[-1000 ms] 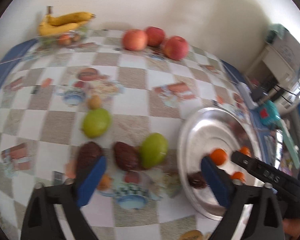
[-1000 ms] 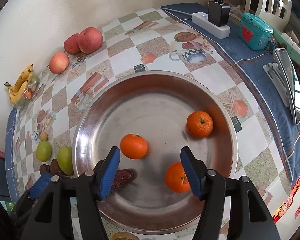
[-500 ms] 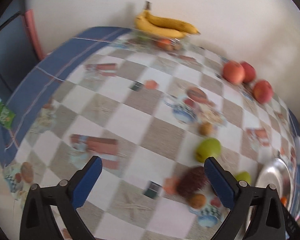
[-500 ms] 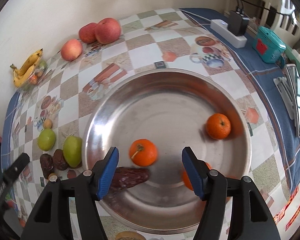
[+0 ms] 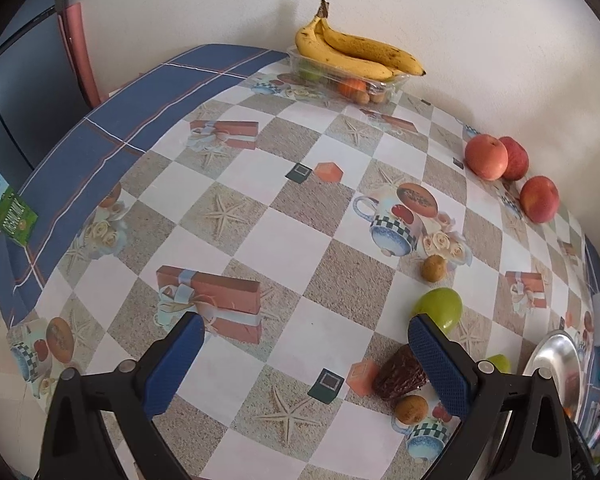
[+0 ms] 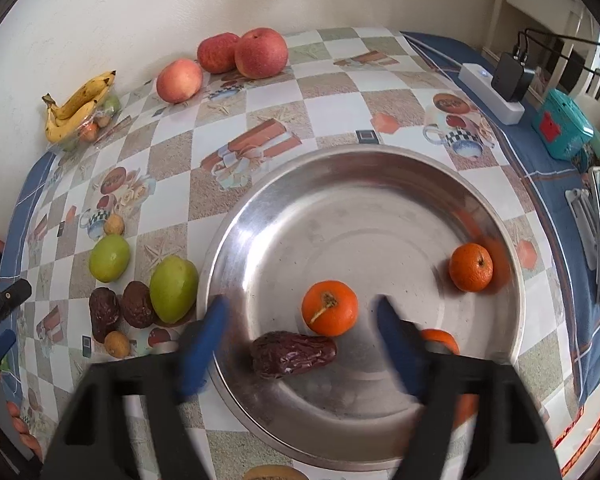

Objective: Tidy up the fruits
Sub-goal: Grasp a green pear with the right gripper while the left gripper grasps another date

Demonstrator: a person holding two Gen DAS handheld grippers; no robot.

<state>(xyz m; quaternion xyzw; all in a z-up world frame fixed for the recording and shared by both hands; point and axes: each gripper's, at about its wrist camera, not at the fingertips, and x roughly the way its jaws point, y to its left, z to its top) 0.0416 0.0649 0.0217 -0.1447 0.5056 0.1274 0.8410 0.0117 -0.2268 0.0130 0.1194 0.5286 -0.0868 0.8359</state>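
- Fruit still lay spread over the worktop (image 5: 284, 248) on your left: bananas (image 5: 356, 54) on a clear tray by the wall, three apples (image 5: 486, 156) further right, a green fruit (image 5: 440, 308), a dark date (image 5: 400, 372) and two small brown fruits near your left hand-held gripper (image 5: 304, 364).
- Your left hand-held gripper stood wide open and held nothing, over bare worktop, with the date just inside its right pad. A second before, it looked at the dates and green fruits with the steel dish beside them; the view has since swung left, so the dish (image 5: 556, 360) showed only at the right edge.
- In the right wrist view, two green fruits (image 6: 174, 288) and two dates (image 6: 136, 304) waited just left of the dish (image 6: 364, 168).
- Your right hand-held gripper (image 6: 300, 344) had just been opening, its jaws now spread wide and blurred. The date (image 6: 294, 354) lay free between them on the dish floor, no pad touching it.
- That date was probably just delivered, joining three oranges (image 6: 330, 307) in the dish; half a second earlier it sat partly behind the left pad.
- Most fruit remained outside, so sorting looked early.
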